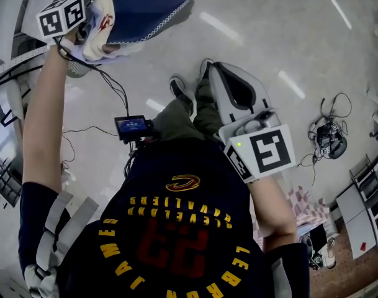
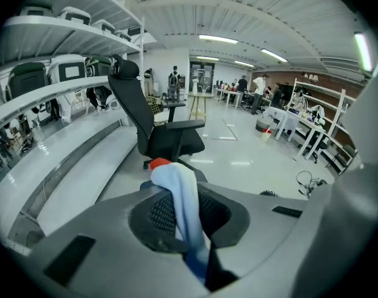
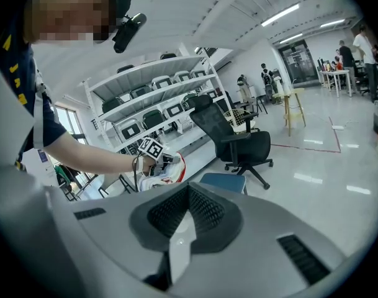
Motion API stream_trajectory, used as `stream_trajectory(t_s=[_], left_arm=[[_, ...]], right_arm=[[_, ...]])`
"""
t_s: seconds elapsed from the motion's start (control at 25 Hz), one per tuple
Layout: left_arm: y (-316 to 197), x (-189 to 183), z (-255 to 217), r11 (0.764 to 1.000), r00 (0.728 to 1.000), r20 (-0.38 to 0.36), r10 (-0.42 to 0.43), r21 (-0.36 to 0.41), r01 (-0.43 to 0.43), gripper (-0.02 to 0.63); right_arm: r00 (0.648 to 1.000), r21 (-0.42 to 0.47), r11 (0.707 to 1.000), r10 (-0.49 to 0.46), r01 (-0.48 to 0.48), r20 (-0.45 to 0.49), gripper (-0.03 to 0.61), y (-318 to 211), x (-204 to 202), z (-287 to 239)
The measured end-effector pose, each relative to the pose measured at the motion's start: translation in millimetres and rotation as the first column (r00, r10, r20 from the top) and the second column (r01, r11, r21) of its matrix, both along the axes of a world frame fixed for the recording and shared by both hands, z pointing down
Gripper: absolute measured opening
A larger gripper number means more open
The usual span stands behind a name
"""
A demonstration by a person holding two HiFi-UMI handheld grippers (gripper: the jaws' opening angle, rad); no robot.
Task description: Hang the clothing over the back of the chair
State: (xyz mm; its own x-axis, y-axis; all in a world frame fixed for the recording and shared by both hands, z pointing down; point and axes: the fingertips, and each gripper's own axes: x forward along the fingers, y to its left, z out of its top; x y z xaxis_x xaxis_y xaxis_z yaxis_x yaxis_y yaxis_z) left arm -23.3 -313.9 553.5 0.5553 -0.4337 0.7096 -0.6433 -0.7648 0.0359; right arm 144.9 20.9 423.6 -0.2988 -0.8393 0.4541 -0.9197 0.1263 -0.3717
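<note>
The left tool (image 1: 89, 6) is shut tight on the clothing (image 1: 103, 31), a white top with red marks on it. In the left gripper view the cloth (image 2: 179, 197) looks pale blue with a red edge, and it runs up from between the two jaws and flops over the front of the tool. The person holds it out with a bare arm, right by the edge of a blue chair (image 1: 153, 5). I cannot tell if the cloth touches the chair. In the right gripper view the clothing (image 3: 165, 170) hangs from the left tool (image 3: 155, 159) just beside the blue seat (image 3: 223, 182). The right tool (image 1: 208, 71) is lower and nearer the person's body, well apart from the clothing. Its jaws are almost together, with only a thin slit between them, and it holds nothing (image 3: 176, 253). A black office chair (image 3: 239, 138) stands on the shiny floor (image 1: 269, 36) farther off, next to white shelves (image 3: 157, 98) full of chairs.
</note>
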Motion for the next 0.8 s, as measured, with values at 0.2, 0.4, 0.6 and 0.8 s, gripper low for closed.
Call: stream_trajectory(t_s=[0.2,0.4,0.6,0.8], left_arm=[[7.8,6.3,37.5,0.990,0.991,0.106,0.085,-0.125,-0.072,0.025],[21.4,14.1,74.7,0.965,0.954,0.228,0.192,-0.221,-0.141,0.025],[32.6,12.7,105.8,0.940,0.877,0.376,0.299,-0.276,-0.201,0.025],[48.5,8.2,129.0,0.896,0.781,0.467,0.414,-0.361,-0.260,0.026]], right_arm=[[1.000,-0.009,1.000,-0.009,0.009,0.009,-0.002,-2.1,-7.0,5.5],[1.000,-0.019,1.000,0.011,-0.011,0.011,-0.003,5.0,-2.5,9.6],[0.999,-0.021,0.999,0.047,-0.047,0.007,-0.002,14.4,8.1,13.5],[0.997,-0.023,0.997,0.080,-0.080,0.005,-0.002,24.6,21.2,17.9]])
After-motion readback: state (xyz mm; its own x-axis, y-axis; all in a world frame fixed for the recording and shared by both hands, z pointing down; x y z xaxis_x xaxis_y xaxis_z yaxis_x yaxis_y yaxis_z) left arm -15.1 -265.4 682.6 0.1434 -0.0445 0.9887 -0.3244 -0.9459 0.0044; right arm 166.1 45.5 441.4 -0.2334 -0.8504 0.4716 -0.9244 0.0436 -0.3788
